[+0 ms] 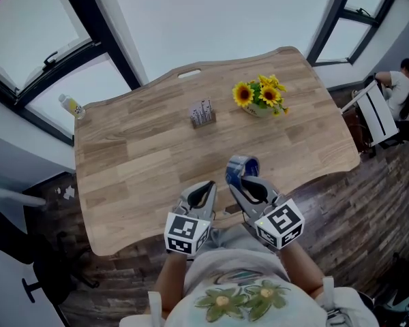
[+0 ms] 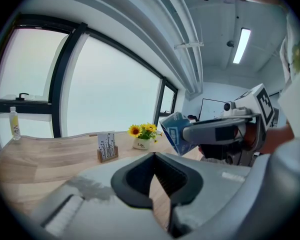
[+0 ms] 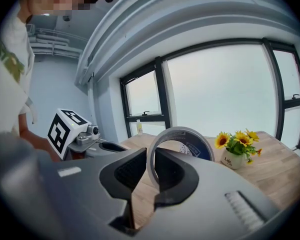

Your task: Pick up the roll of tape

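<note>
My right gripper [image 1: 245,179] is lifted above the table's near edge and is shut on the roll of tape [image 1: 243,163], a grey ring with a blue printed inside. In the right gripper view the roll of tape [image 3: 199,145] stands upright, one side of its wall pinched between the two dark jaws of the right gripper [image 3: 151,158]. The left gripper [image 1: 208,187] hovers just left of it, tips together and holding nothing. Seen from the left gripper [image 2: 154,157], the roll of tape [image 2: 173,133] sticks out past the right gripper's fingers.
The wooden table [image 1: 129,155] carries a small card holder [image 1: 202,113] near its middle and a pot of sunflowers [image 1: 260,97] to the right. A small bottle [image 1: 71,105] stands on the window ledge at the far left. A seated person [image 1: 399,90] is at the right edge.
</note>
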A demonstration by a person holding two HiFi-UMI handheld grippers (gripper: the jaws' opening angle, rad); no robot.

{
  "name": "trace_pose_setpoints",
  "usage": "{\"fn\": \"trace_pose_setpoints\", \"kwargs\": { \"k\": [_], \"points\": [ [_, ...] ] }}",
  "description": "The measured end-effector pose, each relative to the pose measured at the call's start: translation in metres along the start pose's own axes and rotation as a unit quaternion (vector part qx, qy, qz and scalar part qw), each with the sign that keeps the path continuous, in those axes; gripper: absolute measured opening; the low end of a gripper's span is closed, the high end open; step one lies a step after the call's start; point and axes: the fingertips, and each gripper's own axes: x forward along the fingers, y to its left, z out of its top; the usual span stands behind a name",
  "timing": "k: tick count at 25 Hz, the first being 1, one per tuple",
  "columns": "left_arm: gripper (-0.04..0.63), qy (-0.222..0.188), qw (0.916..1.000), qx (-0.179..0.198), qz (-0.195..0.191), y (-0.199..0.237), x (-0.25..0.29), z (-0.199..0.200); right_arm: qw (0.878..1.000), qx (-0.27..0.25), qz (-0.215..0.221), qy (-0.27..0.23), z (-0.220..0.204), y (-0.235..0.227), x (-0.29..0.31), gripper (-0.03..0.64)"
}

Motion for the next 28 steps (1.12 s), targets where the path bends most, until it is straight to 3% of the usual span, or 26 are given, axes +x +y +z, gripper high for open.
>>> {"fn": "trace_pose_setpoints", "kwargs": {
  "k": [9,28],
  "points": [
    [0.002,-0.017,0.9998,0.004,0.004,-0.003,-0.009,0.01,0.999,-0.013,0.017,-0.029,0.018,0.016,-0.008,0.049],
    [0.002,-0.035,0.9993,0.013,0.007,-0.011,-0.023,0.021,0.999,-0.025,0.026,-0.038,0.022,0.035,-0.015,0.048]
  ]
}}
